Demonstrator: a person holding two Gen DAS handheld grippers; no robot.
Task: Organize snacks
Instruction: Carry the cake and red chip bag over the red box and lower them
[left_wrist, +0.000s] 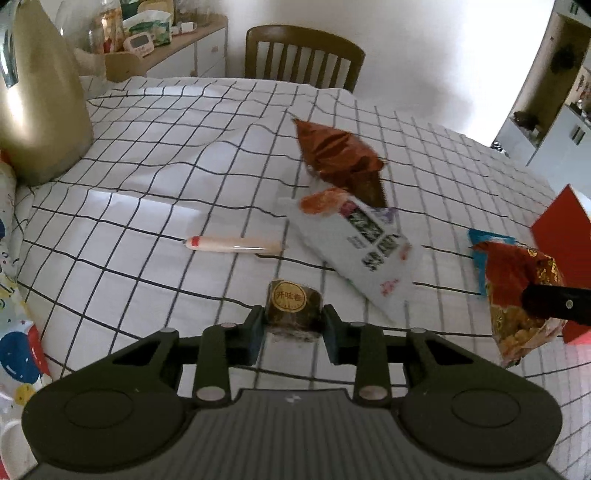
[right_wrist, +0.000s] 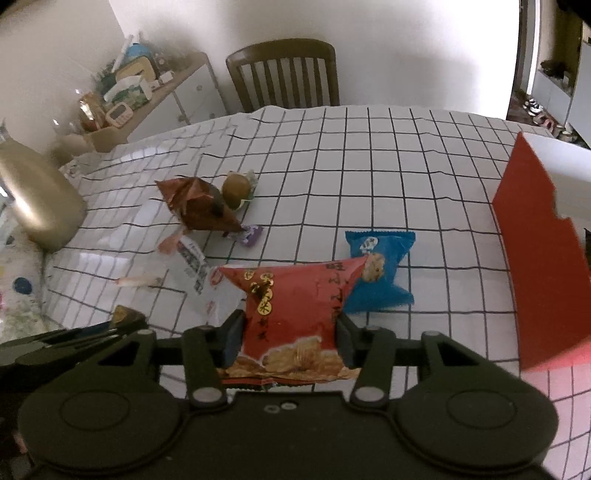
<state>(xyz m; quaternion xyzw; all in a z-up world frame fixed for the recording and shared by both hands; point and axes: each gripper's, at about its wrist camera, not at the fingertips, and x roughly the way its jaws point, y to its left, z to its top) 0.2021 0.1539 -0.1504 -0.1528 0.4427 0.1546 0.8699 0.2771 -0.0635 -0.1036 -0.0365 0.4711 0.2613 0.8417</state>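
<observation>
While angled downward | left hand-held gripper clamps dark roll | right hand-held gripper clamps red packet

Both views are taken from behind the gripper fingers, angled steeply down, close above the checked tablecloth, facing the chair at twelve o'clock. Shared are the red box at three o'clock and the snacks.
</observation>
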